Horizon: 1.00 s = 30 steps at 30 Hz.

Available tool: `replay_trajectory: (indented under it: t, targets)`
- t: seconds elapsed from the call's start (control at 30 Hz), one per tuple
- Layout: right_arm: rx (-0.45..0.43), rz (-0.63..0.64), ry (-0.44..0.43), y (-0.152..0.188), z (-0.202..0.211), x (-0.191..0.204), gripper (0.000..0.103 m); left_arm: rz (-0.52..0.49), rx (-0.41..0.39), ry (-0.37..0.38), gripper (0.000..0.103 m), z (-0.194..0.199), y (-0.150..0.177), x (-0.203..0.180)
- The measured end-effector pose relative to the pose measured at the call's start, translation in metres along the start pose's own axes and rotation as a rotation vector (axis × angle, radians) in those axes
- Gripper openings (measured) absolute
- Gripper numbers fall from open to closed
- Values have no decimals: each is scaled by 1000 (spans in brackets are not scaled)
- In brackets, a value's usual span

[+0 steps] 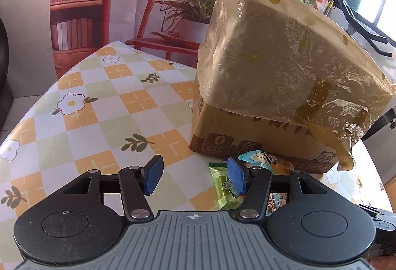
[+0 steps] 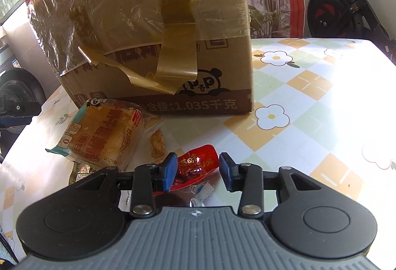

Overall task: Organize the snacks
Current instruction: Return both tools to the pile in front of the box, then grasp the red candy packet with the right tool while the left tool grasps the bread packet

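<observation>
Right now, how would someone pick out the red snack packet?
Find the big cardboard box on the flowered tablecloth. In front of it lie several snacks; the red packet is the glossy, narrow one between the right claw's blue pads, right of the larger bread pack.

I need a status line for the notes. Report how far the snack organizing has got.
Done: nothing visibly sorted; no snack can be seen in the bag-lined cardboard box. In hand: the right gripper has its open jaws around the red snack packet; the left gripper is open and empty. Left: the bread pack and green packet lie on the table.
</observation>
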State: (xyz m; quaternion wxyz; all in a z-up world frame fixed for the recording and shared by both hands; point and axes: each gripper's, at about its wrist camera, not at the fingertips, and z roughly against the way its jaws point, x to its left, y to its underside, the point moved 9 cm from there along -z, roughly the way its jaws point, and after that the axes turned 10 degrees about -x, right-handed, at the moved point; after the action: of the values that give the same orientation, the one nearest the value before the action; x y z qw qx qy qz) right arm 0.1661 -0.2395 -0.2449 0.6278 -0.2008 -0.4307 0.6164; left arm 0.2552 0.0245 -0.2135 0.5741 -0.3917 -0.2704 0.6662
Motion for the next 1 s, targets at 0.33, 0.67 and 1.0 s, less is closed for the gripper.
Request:
replay_trajectory:
  t: [0.33, 0.67, 1.0]
  targets:
    - [34, -36, -25, 1, 2, 6, 64, -7, 14, 15, 60, 1, 4, -4]
    - [40, -59, -8, 4, 1, 2, 34, -3, 22, 22, 60, 1, 6, -4]
    - [-38, 21, -57, -15, 13, 18, 2, -6, 39, 56, 60, 1, 8, -14]
